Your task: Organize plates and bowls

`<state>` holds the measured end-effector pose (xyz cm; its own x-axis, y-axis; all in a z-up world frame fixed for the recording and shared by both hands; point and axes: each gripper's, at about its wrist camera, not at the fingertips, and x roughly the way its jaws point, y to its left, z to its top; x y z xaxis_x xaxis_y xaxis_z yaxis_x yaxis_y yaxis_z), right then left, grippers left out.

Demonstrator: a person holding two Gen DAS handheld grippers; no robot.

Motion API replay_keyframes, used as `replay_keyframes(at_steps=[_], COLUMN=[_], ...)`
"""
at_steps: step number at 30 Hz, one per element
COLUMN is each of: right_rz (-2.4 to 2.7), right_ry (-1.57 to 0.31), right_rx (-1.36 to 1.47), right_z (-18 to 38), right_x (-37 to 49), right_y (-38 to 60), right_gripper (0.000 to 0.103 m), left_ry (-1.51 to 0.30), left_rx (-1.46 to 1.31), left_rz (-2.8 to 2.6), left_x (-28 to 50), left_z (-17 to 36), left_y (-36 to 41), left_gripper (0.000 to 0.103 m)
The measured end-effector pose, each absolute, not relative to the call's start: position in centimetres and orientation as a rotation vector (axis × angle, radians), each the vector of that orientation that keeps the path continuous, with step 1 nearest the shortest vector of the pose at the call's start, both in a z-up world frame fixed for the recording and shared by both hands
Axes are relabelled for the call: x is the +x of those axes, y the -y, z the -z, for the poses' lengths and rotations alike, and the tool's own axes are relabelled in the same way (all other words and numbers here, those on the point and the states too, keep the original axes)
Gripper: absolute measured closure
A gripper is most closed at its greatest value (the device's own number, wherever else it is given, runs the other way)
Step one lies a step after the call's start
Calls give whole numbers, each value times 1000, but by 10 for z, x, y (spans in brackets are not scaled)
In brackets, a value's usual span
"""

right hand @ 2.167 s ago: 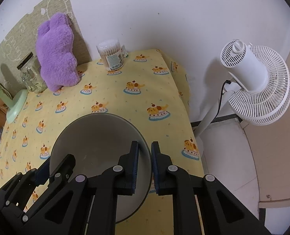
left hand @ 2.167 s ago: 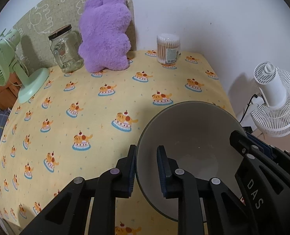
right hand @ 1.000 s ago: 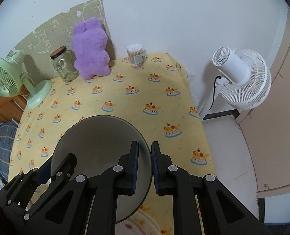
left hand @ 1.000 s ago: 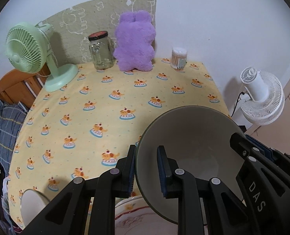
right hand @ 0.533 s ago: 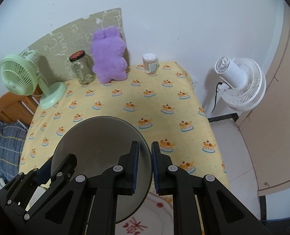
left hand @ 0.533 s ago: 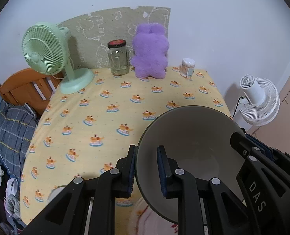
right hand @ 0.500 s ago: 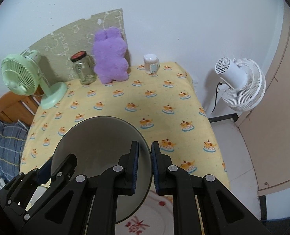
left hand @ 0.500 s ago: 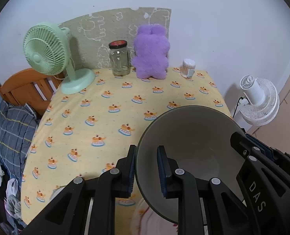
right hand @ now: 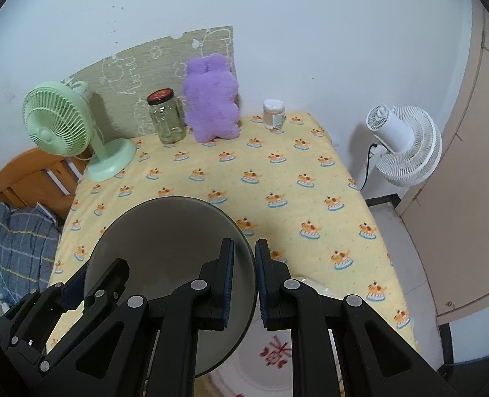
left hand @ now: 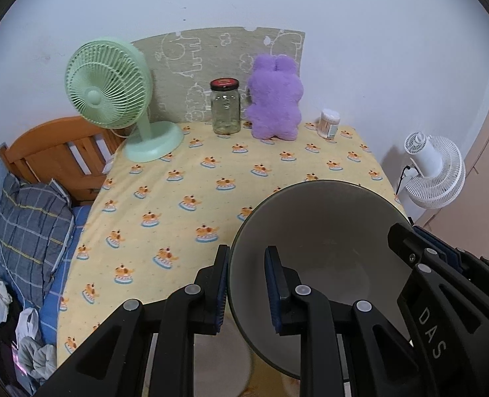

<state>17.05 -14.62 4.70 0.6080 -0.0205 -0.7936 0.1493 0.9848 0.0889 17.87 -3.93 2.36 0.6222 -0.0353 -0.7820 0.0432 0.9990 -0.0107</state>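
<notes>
A grey bowl (left hand: pixel 327 241) hangs in the air above the yellow tablecloth (left hand: pixel 184 178), held from both sides. My left gripper (left hand: pixel 246 254) is shut on its left rim, one pad inside and one outside. My right gripper (right hand: pixel 244 248) is shut on the opposite rim of the same bowl (right hand: pixel 165 238). Below the bowl, a white plate with red characters (right hand: pixel 277 357) lies at the near edge of the table. A second pale dish (right hand: pixel 310 283) peeks out behind my right finger. A blurred pale dish (left hand: pixel 218 357) shows under my left gripper.
Along the far wall stand a green desk fan (left hand: pixel 112 99), a glass jar with a red lid (left hand: pixel 225 106), a purple plush toy (left hand: pixel 274 99) and a cotton-swab tub (left hand: pixel 329 123). A white floor fan (right hand: pixel 403 142) stands to the right. A bed with a checked pillow (left hand: pixel 29 221) lies to the left.
Both grippers have pulled back and upward together with the bowl, so the far wall items look smaller. The plate with red characters has come into view beneath.
</notes>
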Motion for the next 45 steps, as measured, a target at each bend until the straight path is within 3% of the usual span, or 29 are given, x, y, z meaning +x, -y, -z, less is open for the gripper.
replay_keyframes(at_steps=[20, 45], right_rz=[84, 68], right_ry=[-985, -1116], right_rx=[114, 54], right_z=[-19, 32], right_x=[143, 137], right_y=[64, 30], right_gripper=[86, 86], left_ry=[-964, -1097], left_rx=[-15, -38], left_rz=[38, 14], left_x=[145, 137], left_z=[7, 60], left_y=[-44, -70], left_gripper=[85, 85])
